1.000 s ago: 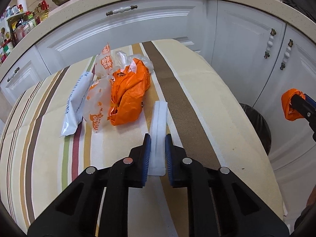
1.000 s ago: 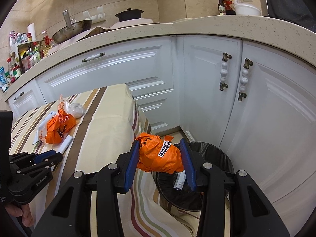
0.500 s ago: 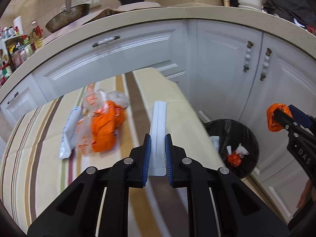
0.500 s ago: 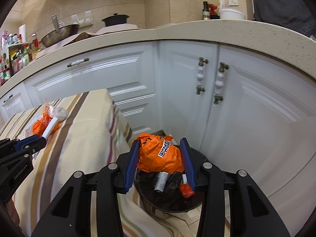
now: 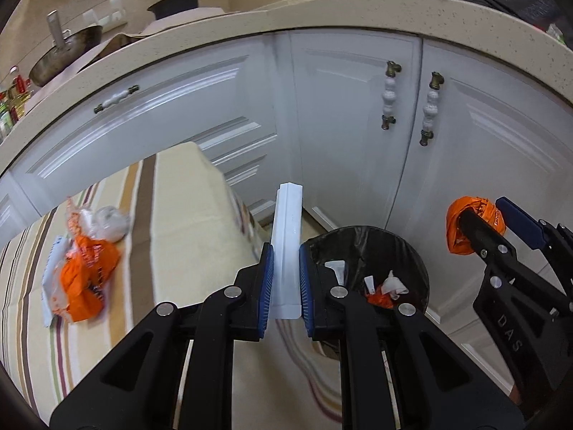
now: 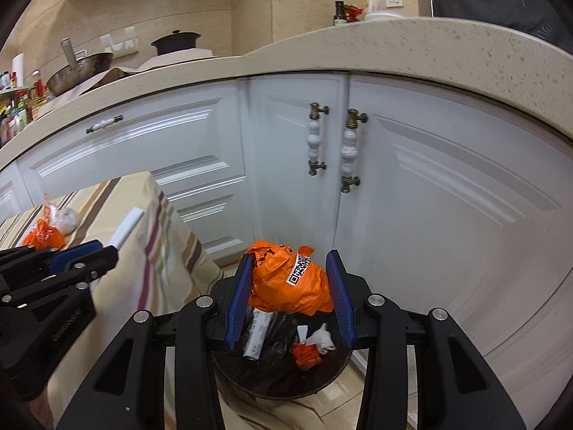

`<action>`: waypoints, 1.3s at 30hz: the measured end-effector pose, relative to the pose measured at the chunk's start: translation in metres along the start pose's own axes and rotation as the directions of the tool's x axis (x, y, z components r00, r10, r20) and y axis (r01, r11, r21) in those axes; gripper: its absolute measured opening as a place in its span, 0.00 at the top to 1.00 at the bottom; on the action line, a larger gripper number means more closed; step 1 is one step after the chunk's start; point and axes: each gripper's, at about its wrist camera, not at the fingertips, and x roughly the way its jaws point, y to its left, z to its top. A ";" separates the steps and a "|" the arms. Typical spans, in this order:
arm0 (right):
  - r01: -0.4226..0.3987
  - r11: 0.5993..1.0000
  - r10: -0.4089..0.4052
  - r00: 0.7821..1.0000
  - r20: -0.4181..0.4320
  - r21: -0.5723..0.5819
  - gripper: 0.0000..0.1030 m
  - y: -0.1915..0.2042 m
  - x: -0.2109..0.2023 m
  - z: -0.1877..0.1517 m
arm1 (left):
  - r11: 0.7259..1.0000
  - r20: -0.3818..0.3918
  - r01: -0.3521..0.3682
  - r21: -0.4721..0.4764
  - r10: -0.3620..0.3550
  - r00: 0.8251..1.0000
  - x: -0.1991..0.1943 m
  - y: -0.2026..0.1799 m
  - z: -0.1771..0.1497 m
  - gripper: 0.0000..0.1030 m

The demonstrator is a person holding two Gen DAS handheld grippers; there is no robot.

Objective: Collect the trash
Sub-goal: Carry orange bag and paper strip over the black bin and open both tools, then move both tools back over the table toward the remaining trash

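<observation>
Hovering now over the bin (image 6: 279, 376), right gripper (image 6: 290, 297) jaws clamping orange bag (image 6: 286, 283), left gripper (image 5: 285, 286) jaws pinching white wrapper (image 5: 286, 243), swung binward.

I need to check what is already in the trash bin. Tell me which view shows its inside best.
The right wrist view: it looks down into the trash bin, showing a white tube, crumpled paper and an orange scrap. The left wrist view shows the bin more obliquely, partly behind the left hand-held gripper.

Both tongs were clamped tight: left tongs (image 5: 286, 283) pinched narrow, right tongs (image 6: 289, 295) spread wider, held level, pointing forward side by side.
</observation>
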 end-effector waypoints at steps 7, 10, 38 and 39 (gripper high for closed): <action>0.012 1.000 -0.012 1.000 -0.012 0.021 0.59 -0.017 0.021 -0.003 | 1.000 -0.071 0.022 0.005 -0.022 0.997 0.036 -0.024 0.010 0.86; 0.014 1.000 -0.014 1.000 -0.025 0.024 0.59 -0.021 0.033 -0.006 | 0.999 -0.102 0.040 -0.019 -0.041 0.994 0.051 -0.029 0.014 0.86; -0.006 0.999 0.006 1.000 -0.014 0.044 0.43 0.000 0.032 0.009 | 0.995 -0.073 0.050 -0.090 -0.057 0.996 0.031 0.013 0.024 0.43; -0.015 0.999 0.015 1.000 -0.010 0.036 0.43 0.007 0.028 0.011 | 0.995 -0.060 0.038 -0.094 -0.044 0.997 0.022 0.021 0.022 0.43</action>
